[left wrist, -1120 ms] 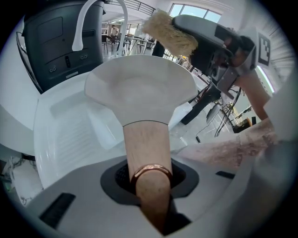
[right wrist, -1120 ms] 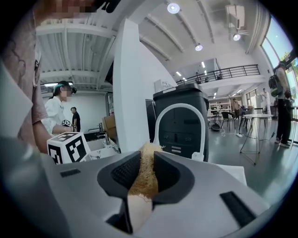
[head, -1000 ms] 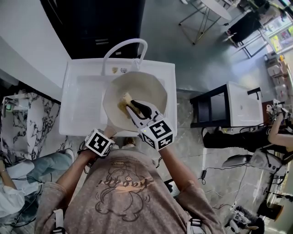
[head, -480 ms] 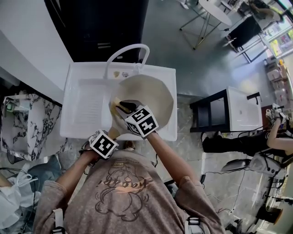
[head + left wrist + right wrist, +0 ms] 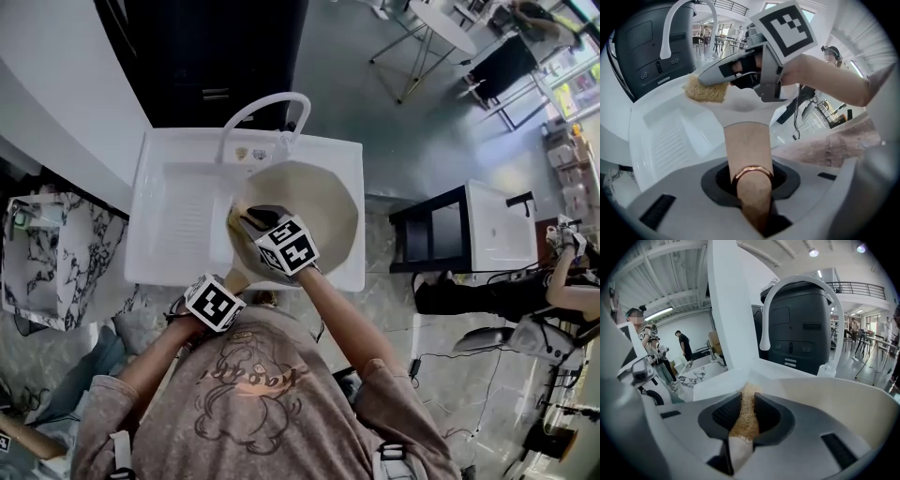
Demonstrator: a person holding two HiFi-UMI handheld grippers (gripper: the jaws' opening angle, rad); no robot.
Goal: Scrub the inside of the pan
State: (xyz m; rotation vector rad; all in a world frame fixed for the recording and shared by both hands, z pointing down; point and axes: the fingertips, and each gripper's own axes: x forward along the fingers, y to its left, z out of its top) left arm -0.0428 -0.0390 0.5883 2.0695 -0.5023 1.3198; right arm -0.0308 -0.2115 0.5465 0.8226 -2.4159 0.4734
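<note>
A cream pan (image 5: 314, 211) sits tilted over the white sink (image 5: 159, 150). My left gripper (image 5: 231, 281) is shut on the pan's tan handle (image 5: 746, 154), just behind its copper ring. My right gripper (image 5: 253, 220) reaches into the pan, shut on a yellow-brown sponge (image 5: 238, 216). The sponge presses against the pan's left inner wall. In the left gripper view the sponge (image 5: 706, 89) sticks out from the right gripper (image 5: 705, 78) above the pan (image 5: 740, 105). In the right gripper view the sponge (image 5: 746, 411) is pinched between the jaws, with the pan's inside (image 5: 834, 397) to the right.
A white arched faucet (image 5: 264, 105) rises behind the pan. The sink's ribbed drainboard (image 5: 183, 220) lies to the left. A marble counter (image 5: 42, 253) stands farther left and a black-and-white cabinet (image 5: 469, 220) to the right. People (image 5: 684, 345) stand in the background.
My right gripper has carried the sponge from the pan's middle to its left wall. The pan and my left gripper have shifted slightly to the right.
</note>
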